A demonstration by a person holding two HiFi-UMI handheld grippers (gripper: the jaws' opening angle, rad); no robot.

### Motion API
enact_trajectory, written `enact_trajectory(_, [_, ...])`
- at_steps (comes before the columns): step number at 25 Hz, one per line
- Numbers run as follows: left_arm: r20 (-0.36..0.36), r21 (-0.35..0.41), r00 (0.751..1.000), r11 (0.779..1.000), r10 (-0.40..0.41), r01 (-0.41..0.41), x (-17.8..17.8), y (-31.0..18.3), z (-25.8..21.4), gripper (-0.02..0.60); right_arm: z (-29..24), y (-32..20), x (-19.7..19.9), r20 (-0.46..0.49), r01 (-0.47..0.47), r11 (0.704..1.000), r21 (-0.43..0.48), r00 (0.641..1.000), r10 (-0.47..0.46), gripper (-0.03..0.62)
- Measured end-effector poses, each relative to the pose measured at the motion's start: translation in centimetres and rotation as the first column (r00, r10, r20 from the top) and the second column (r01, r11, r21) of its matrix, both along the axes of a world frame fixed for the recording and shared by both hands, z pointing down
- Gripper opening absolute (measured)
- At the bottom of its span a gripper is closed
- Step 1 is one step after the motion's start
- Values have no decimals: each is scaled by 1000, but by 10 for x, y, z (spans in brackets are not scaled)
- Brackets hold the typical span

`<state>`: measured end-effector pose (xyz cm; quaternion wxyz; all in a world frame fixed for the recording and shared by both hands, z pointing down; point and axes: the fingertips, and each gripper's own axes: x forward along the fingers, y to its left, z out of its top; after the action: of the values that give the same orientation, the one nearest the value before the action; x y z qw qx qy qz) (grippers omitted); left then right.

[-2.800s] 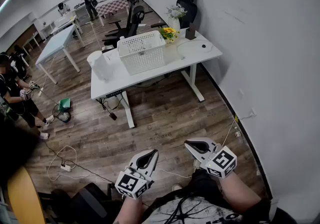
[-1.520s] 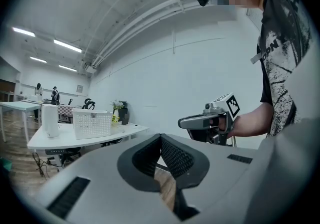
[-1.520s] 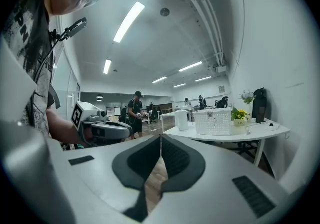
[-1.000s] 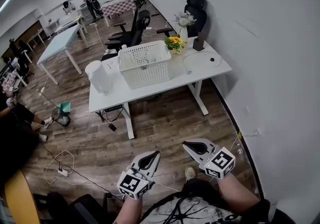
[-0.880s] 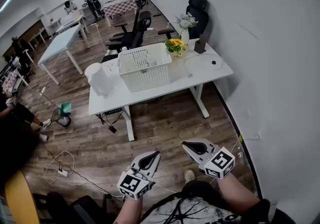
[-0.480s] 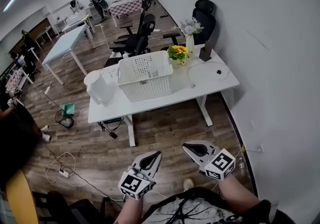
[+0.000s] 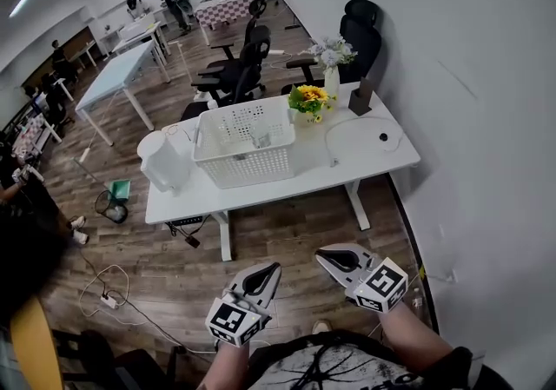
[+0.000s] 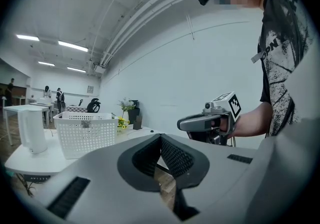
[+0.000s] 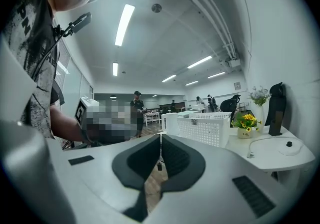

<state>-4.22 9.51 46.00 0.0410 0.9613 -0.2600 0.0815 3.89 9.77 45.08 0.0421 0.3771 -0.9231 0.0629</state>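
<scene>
Closer to the worktop than a second earlier, the left gripper and right gripper hung side by side, apart, jaws pressed together on nothing. Open wooden floor lay between them and the worktop's near edge at 12 o'clock. A basket stood mid-worktop; the wall ran close at 3 o'clock.

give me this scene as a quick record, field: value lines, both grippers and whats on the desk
left hand-held gripper: jaws together, nothing between them, held above the wood floor
right hand-held gripper: jaws together, nothing between them
ahead: white desk
on desk: white basket, white kettle, yellow flowers
</scene>
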Motion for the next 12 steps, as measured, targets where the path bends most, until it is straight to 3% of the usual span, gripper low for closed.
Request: enact_trajectory(12, [2,3,999,999,-43,43,15,-32,3,11,6,-33,16,7,41,999,-2,999,-41,23])
